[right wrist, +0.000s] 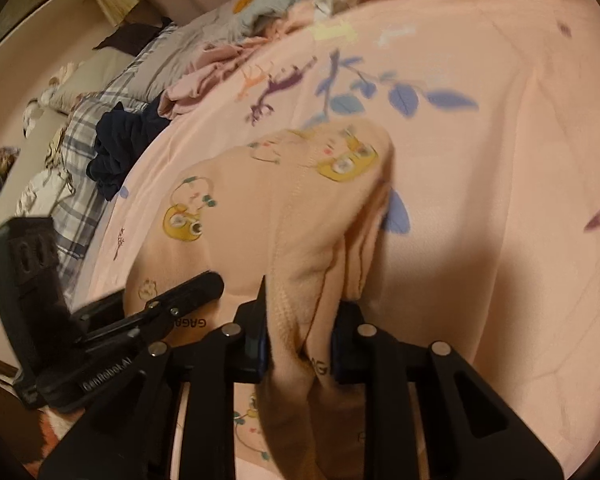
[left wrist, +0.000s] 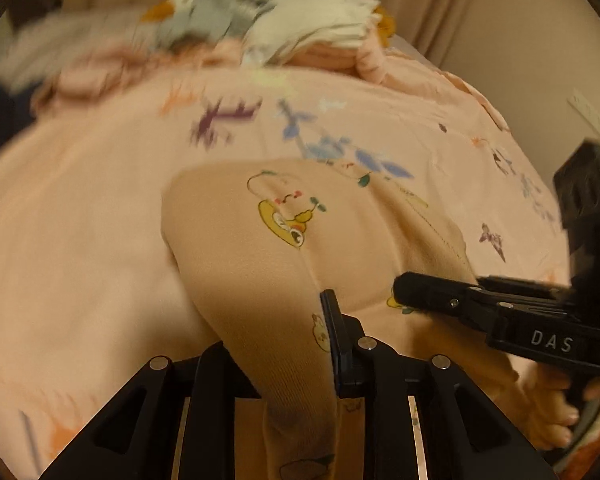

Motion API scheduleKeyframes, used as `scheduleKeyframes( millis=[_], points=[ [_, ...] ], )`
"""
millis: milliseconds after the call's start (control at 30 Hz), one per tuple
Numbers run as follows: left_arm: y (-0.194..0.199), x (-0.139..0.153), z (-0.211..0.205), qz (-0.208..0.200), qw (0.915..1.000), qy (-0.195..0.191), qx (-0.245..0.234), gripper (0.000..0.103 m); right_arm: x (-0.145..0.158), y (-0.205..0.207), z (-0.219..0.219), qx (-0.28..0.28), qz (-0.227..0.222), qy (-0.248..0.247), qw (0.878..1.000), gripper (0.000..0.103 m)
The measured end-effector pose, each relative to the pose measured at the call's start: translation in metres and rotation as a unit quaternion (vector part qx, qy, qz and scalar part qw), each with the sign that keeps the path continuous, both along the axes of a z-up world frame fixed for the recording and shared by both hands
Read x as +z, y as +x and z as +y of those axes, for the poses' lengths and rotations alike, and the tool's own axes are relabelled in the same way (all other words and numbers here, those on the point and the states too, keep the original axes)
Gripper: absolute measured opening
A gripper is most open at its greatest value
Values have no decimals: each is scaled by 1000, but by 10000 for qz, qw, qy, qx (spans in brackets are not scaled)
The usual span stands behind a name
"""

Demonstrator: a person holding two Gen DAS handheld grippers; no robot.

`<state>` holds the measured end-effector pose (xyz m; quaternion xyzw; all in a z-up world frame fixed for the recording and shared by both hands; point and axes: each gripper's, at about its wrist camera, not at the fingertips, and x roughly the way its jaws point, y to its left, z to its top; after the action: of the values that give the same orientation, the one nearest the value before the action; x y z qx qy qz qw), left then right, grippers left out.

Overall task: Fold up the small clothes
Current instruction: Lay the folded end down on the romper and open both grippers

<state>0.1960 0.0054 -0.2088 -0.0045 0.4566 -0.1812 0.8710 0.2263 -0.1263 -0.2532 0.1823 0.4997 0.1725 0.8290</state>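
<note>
The left hand-held gripper (left wrist: 284,344) is closed down narrow on a fold of the small peach garment (left wrist: 260,248), whose cloth runs up between its fingers and spreads out ahead of it over the pink bedspread (left wrist: 100,208); the right hand-held gripper (right wrist: 300,328) likewise pinches a bunched edge of the same garment (right wrist: 260,208), the fabric gathered thick between its two pads, with printed letters just showing at the pinch. Seen from the left one, the right hand-held gripper (left wrist: 404,288) lies just to its right, tip resting on or very close to the cloth; blur makes contact hard to judge. From the right one, the left hand-held gripper (right wrist: 208,284) sits just to its left, over the garment's near edge. Well ahead of both, at the far side of the bed, lies a heap of other clothes (left wrist: 284,12); ahead and left of the right gripper, a dark navy garment (right wrist: 120,148) lies at the bedspread's edge beside plaid bedding (right wrist: 80,208).
</note>
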Motion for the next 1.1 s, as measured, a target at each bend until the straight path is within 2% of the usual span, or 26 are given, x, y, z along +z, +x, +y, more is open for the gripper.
scheduleKeyframes(
  millis=[67,167,233,267,367,433,500,533,567,600,700,800,933,1000,1033,1067,1100],
  points=[
    [7,13,0,-148,9998,-137,20,22,13,2,1,-7,-204,-128,9997,22],
    [20,27,4,-287,9986,-437,29,22,34,12,-9,-123,-480,18,9988,22],
    [35,28,2,-228,9985,-499,35,22,38,25,-16,-154,-487,137,9986,22],
    [42,24,2,-146,9985,-520,58,22,36,35,-20,-176,-414,232,9987,23],
    [66,-6,3,452,9968,-630,187,22,18,57,-25,-270,-83,267,9992,23],
    [65,-21,5,615,9959,-630,199,23,2,63,-21,-263,173,183,9993,23],
    [61,-26,12,555,9960,-660,251,33,-12,64,-20,-299,341,174,9988,28],
    [59,-26,16,530,9964,-595,301,44,-13,61,-21,-308,296,222,9988,30],
    [56,-25,19,510,9968,-514,343,51,-13,60,-23,-309,258,209,9990,37],
    [55,-24,24,493,9970,-469,365,52,-12,59,-24,-309,262,105,9991,42],
    [49,-23,39,547,9959,-584,431,50,-10,56,-25,-255,252,-74,9993,41],
    [42,-23,41,498,9970,-387,458,48,-8,52,-29,-185,179,-232,9994,42],
    [32,-16,44,444,9971,-254,569,44,-8,45,-37,-309,304,-171,9989,41],
    [26,-4,46,348,9970,-171,676,39,-3,41,-38,-344,324,-287,9985,35],
    [21,6,47,208,9966,-65,795,32,4,37,-41,-383,277,-365,9982,33],
    [17,13,47,86,9960,20,884,27,9,35,-41,-410,240,-393,9981,27],
    [13,23,46,-40,9956,67,931,27,20,29,-42,-464,134,-433,9979,21]
  ],
)
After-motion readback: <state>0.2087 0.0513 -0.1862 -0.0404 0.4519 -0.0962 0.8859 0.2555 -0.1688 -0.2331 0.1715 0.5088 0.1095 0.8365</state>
